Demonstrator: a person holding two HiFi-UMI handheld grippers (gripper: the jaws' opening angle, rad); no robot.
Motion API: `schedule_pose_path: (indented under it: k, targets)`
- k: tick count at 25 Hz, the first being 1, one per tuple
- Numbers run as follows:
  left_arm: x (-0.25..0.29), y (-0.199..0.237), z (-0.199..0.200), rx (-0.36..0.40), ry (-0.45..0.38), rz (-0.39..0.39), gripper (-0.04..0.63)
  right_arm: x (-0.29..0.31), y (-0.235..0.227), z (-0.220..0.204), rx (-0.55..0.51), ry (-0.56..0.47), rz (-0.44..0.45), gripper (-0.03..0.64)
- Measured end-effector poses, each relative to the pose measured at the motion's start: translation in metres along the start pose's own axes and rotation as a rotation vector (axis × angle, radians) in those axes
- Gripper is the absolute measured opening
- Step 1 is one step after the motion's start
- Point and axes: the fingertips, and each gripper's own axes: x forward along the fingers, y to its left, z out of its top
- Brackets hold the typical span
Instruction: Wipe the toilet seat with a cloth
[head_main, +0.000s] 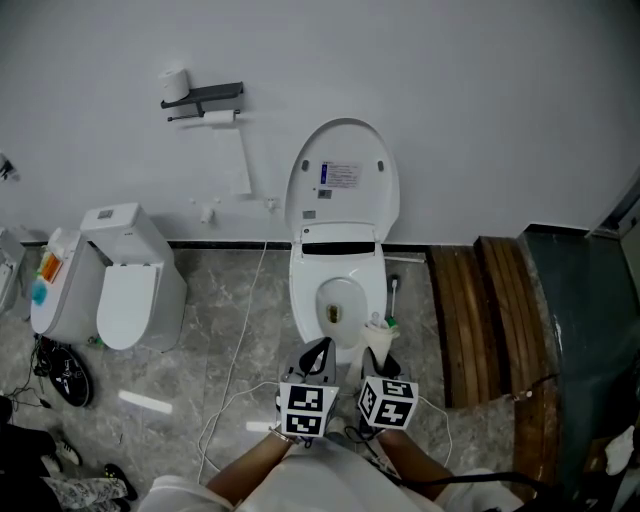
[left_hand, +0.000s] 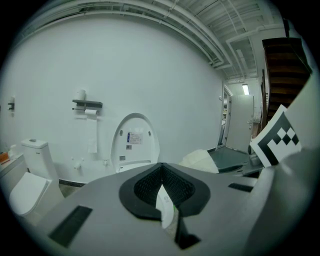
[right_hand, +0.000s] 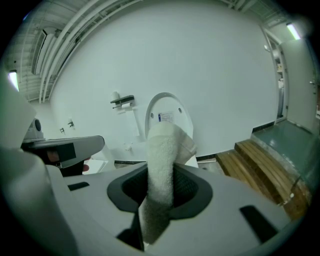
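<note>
The white toilet (head_main: 340, 290) stands against the wall with its lid (head_main: 342, 180) raised and the seat (head_main: 304, 290) down over the bowl. Both grippers hang side by side just in front of the bowl. My right gripper (head_main: 378, 345) is shut on a folded white cloth (head_main: 378, 324), which sticks up between the jaws in the right gripper view (right_hand: 162, 165). My left gripper (head_main: 318, 352) is shut with nothing held; its pads meet in the left gripper view (left_hand: 162, 187). The lid (left_hand: 134, 142) lies ahead of it and the cloth (left_hand: 200, 160) to its right.
A second, closed toilet (head_main: 125, 290) stands to the left. A paper holder (head_main: 203, 100) hangs on the wall. A toilet brush (head_main: 394, 290) stands right of the bowl, with wooden steps (head_main: 490, 320) beyond. A white cable (head_main: 240, 340) runs across the marble floor.
</note>
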Motion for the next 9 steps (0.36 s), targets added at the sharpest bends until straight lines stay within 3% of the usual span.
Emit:
schedule_pose_path:
  k: [9]
  targets:
    - [0.0065,0.0056,0.0017,0.001,0.003,0.01,0.011,0.005,-0.0022,0.0052,-0.004,0.001,-0.01,0.1]
